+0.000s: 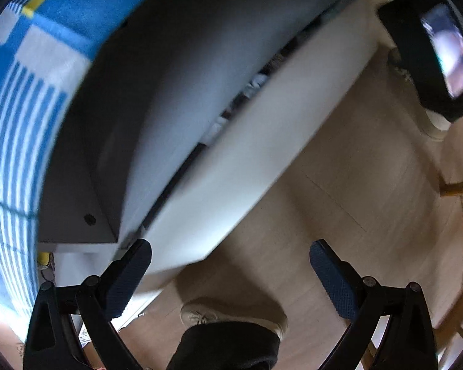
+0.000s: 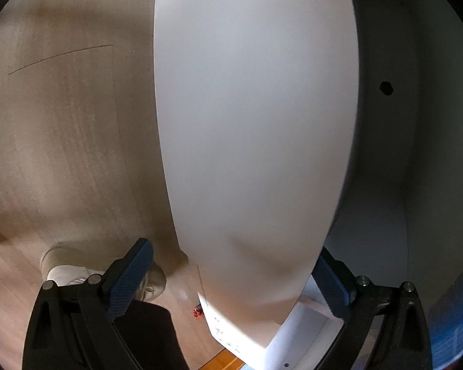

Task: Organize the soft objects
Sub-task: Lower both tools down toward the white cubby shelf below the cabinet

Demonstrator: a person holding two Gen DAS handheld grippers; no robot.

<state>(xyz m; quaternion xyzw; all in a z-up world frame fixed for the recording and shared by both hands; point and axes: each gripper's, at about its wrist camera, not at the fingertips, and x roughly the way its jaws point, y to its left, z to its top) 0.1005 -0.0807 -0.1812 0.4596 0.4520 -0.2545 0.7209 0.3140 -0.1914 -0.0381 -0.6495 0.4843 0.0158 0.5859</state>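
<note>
In the left wrist view my left gripper [image 1: 230, 277] is open and empty, pointing down at the floor beside a white drawer front [image 1: 262, 141] of a bed frame. The drawer stands slightly open, and white soft items [image 1: 253, 84] show in the dark gap. A blue and white striped bedcover [image 1: 21, 117] lies on the bed at the left. In the right wrist view my right gripper [image 2: 231, 280] is open with the white drawer front [image 2: 256, 123] between its fingers; whether the pads touch it is unclear.
Light wooden floor [image 1: 339, 215] lies below. The person's beige shoe [image 1: 231, 314] and dark trouser leg are under the left gripper. A black device with a lit screen [image 1: 441, 52] is at the upper right. A wooden chair leg [image 1: 460, 188] is at the right.
</note>
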